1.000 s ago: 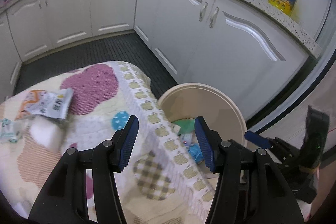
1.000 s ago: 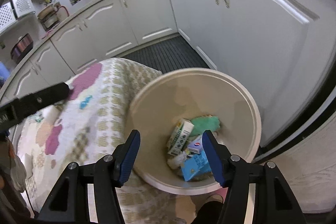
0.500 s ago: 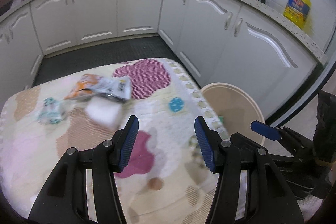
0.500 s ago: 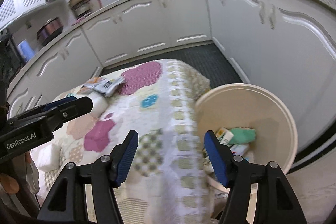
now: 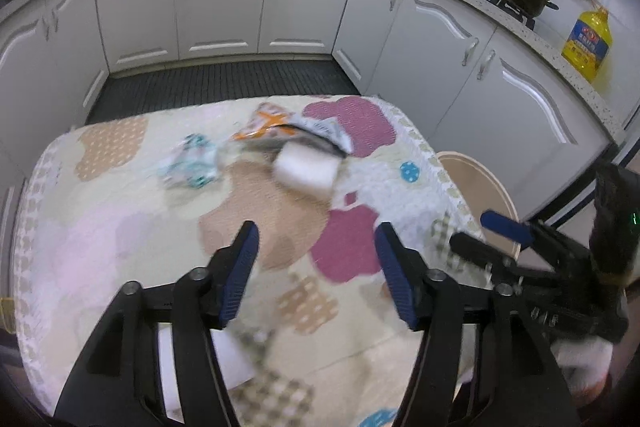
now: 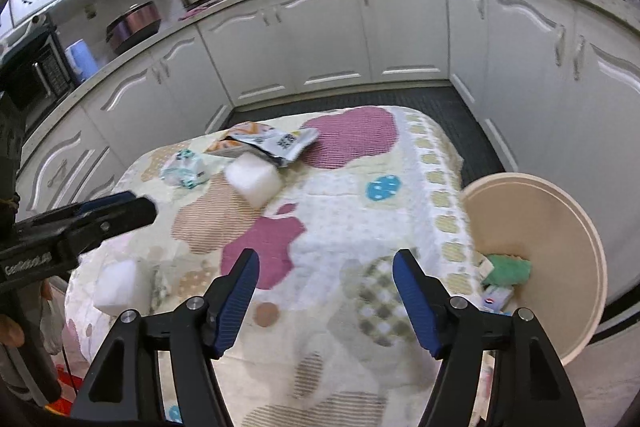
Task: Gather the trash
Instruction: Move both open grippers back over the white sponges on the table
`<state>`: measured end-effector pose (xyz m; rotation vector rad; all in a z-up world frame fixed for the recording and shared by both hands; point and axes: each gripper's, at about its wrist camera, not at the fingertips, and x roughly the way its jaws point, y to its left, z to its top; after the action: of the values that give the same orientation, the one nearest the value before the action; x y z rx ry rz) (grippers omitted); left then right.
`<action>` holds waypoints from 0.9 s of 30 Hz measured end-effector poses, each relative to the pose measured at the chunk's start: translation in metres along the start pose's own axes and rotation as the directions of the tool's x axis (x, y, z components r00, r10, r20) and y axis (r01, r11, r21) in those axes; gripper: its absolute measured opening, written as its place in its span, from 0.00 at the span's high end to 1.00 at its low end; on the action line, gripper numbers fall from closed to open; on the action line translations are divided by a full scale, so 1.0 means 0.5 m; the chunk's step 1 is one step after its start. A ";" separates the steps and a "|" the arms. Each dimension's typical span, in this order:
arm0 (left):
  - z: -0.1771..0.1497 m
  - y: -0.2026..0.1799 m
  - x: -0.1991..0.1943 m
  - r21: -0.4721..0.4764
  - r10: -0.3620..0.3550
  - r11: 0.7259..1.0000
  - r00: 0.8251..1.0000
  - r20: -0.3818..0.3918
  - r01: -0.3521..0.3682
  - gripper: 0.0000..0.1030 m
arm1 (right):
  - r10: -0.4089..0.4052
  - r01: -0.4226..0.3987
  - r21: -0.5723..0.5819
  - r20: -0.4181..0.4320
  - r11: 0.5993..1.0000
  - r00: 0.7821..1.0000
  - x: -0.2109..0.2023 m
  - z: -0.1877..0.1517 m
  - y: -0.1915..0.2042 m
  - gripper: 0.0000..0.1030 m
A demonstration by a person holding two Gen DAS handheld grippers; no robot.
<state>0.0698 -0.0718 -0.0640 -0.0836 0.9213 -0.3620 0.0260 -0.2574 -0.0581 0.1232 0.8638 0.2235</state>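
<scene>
Carries nothing in the left tongs [image 5: 317,231]: jaws opening, about half spread, only cloth [image 5: 280,227] visible between the pads. Same with the right tongs [image 6: 326,257]: opening, nothing held, aimed down at the desk [image 6: 444,155] edge beside the bin [image 6: 560,195].

Looks like readying both pairs for a fresh pick, hence the widening before anything is reached.

Leaves four pieces of trash on the cloth. At the far end: a snack wrapper [image 6: 272,143], torn open and lying flat; a white foam block [image 6: 254,181] touching its near edge; a crumpled teal packet [image 6: 186,169] just beside them. Nearer, close under the left tongs' arm in the right wrist view, a second white block [image 6: 118,285] by the desk's edge.

Keeps the bin low against the desk's right side, mouth tilted toward the cloth, probably so that pieces can be dropped in with a short carry. Already holds a green scrap [image 6: 508,269] and small cartons [image 6: 496,297].

Suggests the block for a wide bite, the wrapper for a pinch at an edge.
</scene>
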 end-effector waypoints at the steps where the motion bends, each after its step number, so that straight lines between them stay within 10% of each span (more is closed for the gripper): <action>1: -0.005 0.012 -0.007 -0.002 -0.001 1.000 1.000 -0.002 0.001 0.39 | 0.007 -0.007 -0.003 -0.001 1.000 1.000 0.000 0.000 0.003 0.35; 27: -0.134 0.133 -0.037 0.219 -0.021 0.974 0.991 -0.129 0.050 0.35 | 0.122 -0.125 -0.037 -0.071 0.992 0.990 0.193 0.085 0.127 0.19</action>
<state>0.0244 0.0022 -0.1055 0.1297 0.9993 -0.5060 0.1100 -0.1731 -0.0895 0.1314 0.9201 0.3628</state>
